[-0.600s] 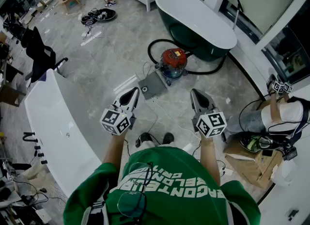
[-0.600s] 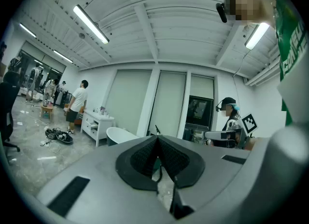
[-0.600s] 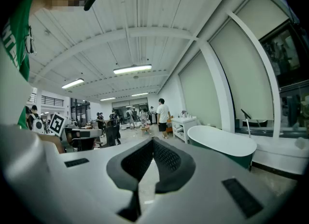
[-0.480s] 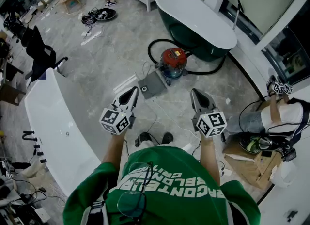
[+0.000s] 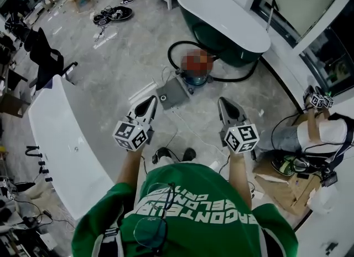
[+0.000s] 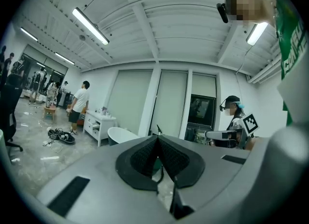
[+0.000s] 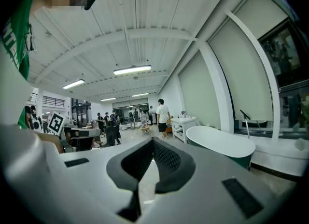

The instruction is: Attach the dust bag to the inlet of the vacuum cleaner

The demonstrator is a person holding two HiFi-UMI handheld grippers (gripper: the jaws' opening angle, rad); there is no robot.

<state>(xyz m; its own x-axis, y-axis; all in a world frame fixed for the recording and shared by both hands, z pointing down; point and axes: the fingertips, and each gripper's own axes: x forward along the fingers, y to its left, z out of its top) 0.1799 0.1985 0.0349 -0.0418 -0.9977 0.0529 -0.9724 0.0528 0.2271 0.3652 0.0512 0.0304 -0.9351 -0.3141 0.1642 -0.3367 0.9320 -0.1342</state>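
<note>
In the head view the red and blue vacuum cleaner [image 5: 197, 66] stands on the floor in front of me, partly under a blur patch. A flat grey dust bag [image 5: 173, 93] with a round hole near its left corner lies just before it. My left gripper [image 5: 153, 102] is held above the floor, near the bag's left corner, jaws together and empty. My right gripper [image 5: 223, 104] is to the right of the bag, also shut and empty. Both gripper views look level across the room past closed tips [image 6: 157, 139] [image 7: 152, 141]. Neither shows the vacuum or the bag.
A dark green bathtub [image 5: 221, 23] stands behind the vacuum, with a black hose [image 5: 176, 51] curling around it. A long white counter [image 5: 61, 134] runs along my left, and a black chair [image 5: 47, 56] is beyond it. A seated person [image 5: 318, 131] and boxes are on the right. Thin cables cross the floor.
Both grippers stay shut and held almost where they were. The head view has shifted slightly, so the vacuum and the bag sit a little higher in the frame.
</note>
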